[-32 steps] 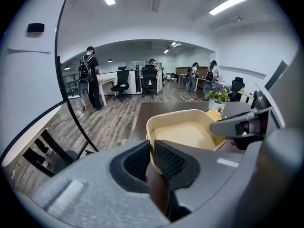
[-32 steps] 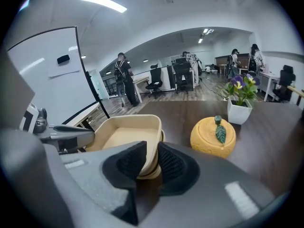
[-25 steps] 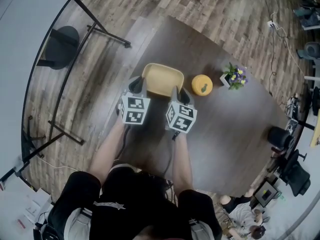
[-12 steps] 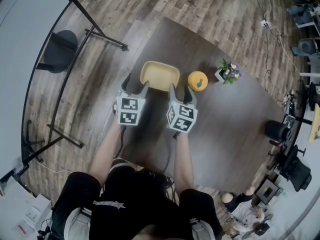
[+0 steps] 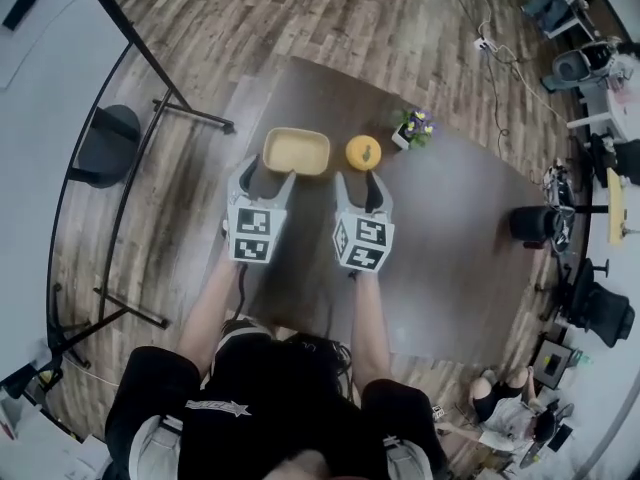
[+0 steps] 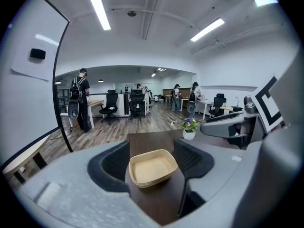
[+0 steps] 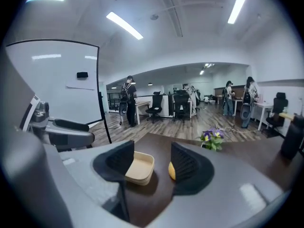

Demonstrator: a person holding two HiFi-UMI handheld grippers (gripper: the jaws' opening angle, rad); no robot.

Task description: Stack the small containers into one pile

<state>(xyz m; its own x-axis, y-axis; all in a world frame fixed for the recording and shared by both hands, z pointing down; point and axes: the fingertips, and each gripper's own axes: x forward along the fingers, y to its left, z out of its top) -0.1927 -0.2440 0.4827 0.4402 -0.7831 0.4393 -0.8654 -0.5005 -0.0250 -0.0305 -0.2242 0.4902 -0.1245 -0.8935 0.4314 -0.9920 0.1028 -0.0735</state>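
Just opened wide and holding nothing: left gripper (image 5: 266, 175), right gripper (image 5: 360, 186), over worktop (image 5: 450, 228). Ahead: stacked tan containers (image 5: 296, 152); beside them, yellow round object (image 5: 363, 152), potted flowers (image 5: 412, 128).

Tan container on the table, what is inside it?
Nothing: the tan container shows a bare floor. Layered rims on its side wall suggest more containers nested underneath, but their insides are covered.

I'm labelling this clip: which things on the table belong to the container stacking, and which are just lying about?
Part of the job: pile of nested tan containers; left gripper and right gripper, both open and empty.
Lying about: yellow round object; small pot of flowers.
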